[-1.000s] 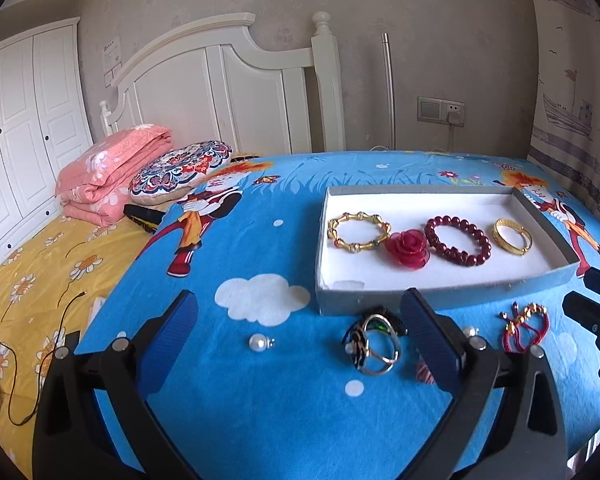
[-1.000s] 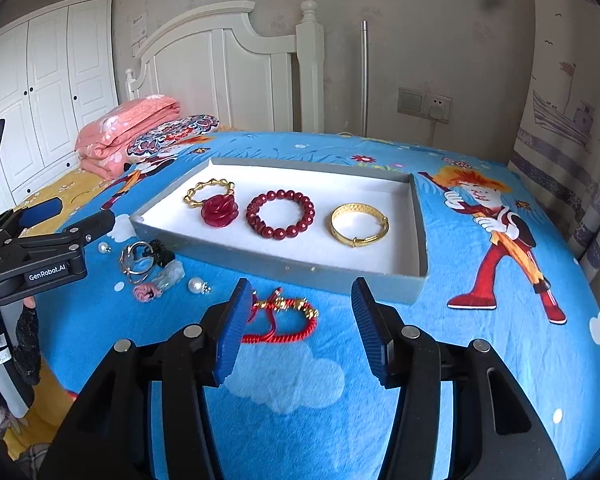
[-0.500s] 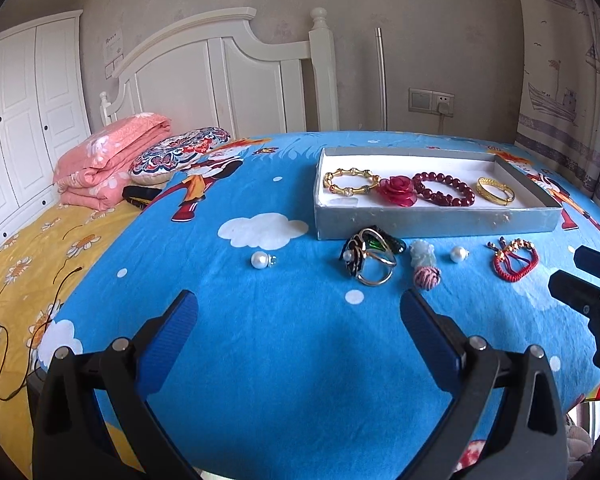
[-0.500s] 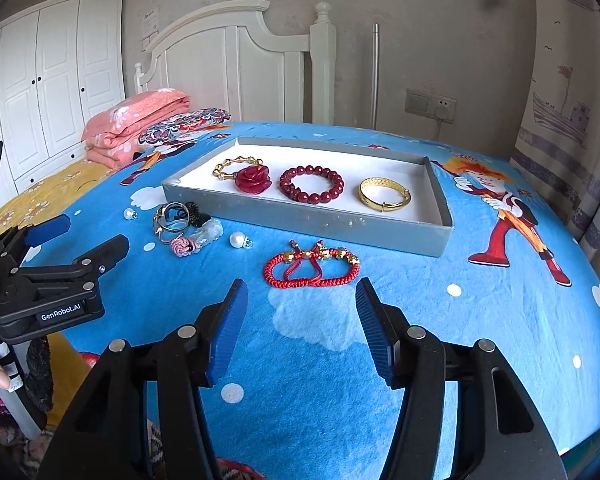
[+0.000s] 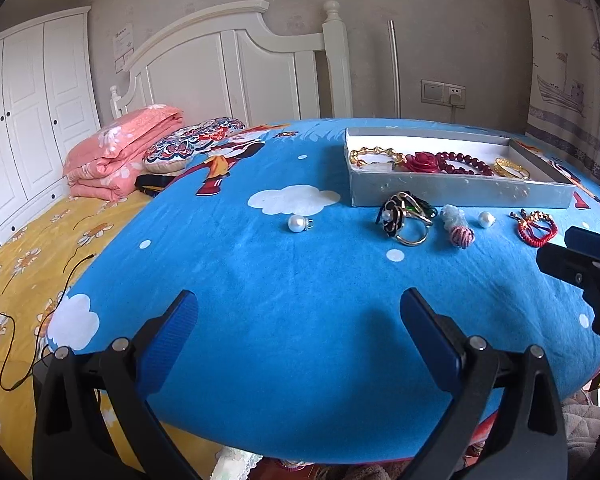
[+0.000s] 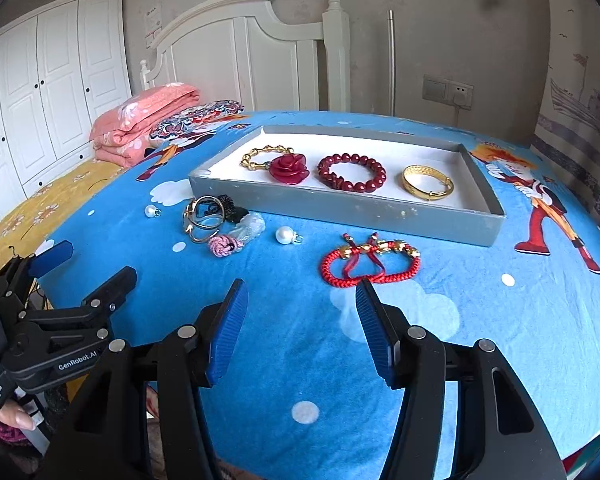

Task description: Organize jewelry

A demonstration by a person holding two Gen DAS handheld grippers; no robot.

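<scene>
A grey tray (image 6: 340, 210) (image 5: 460, 194) on the blue cloth holds a gold bead bracelet (image 6: 260, 156), a red rose (image 6: 288, 167), a dark red bead bracelet (image 6: 352, 172) and a gold bangle (image 6: 428, 182). In front of the tray lie a red cord bracelet (image 6: 370, 262) (image 5: 536, 228), two pearls (image 6: 286, 235) (image 5: 298, 223), a tangle of rings (image 6: 204, 216) (image 5: 406, 216) and a pink knot (image 6: 222, 246). My right gripper (image 6: 298, 320) is open just short of the red cord bracelet, with nothing between its jaws. My left gripper (image 5: 298, 338) is open over bare cloth near the front edge.
The blue cartoon cloth (image 5: 300, 280) ends close below both grippers. At the left are a yellow bedsheet (image 5: 20, 280), folded pink bedding (image 5: 116, 160) and a patterned pillow (image 5: 192, 148). A white headboard (image 6: 260, 56) and wardrobe (image 6: 40, 92) stand behind.
Both grippers have drawn back from the tray and sunk lower; the jewelry now lies farther ahead of them. No piece of jewelry has moved.
</scene>
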